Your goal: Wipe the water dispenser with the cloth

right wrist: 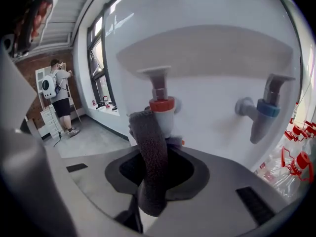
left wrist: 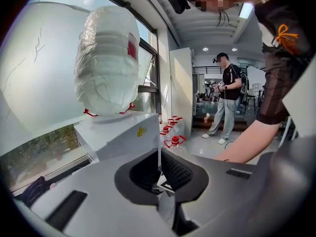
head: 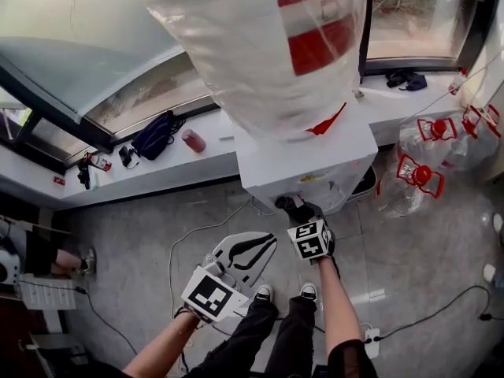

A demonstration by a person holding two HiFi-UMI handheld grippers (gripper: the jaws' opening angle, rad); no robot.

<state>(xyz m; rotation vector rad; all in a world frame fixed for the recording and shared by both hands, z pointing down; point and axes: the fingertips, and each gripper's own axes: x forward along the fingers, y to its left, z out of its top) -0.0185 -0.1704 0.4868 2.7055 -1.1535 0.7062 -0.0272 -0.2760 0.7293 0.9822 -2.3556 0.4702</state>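
Note:
The white water dispenser (head: 311, 160) stands in front of me with a large wrapped bottle (head: 268, 46) on top. My right gripper (head: 294, 206) is up against its lower front and shut on a dark grey cloth (right wrist: 150, 157). In the right gripper view the cloth stands upright, pressed against the red tap (right wrist: 162, 105); the blue tap (right wrist: 266, 108) is to the right. My left gripper (head: 250, 252) hangs lower, away from the dispenser (left wrist: 126, 135). Its jaws are shut, with nothing between them.
Several water bottles with red caps (head: 425, 172) stand on the floor right of the dispenser. The windowsill (head: 157, 172) behind holds a dark bag (head: 153, 136) and a pink cup (head: 193, 140). Cables (head: 189, 239) cross the floor. A person (left wrist: 224, 100) stands farther off in the room.

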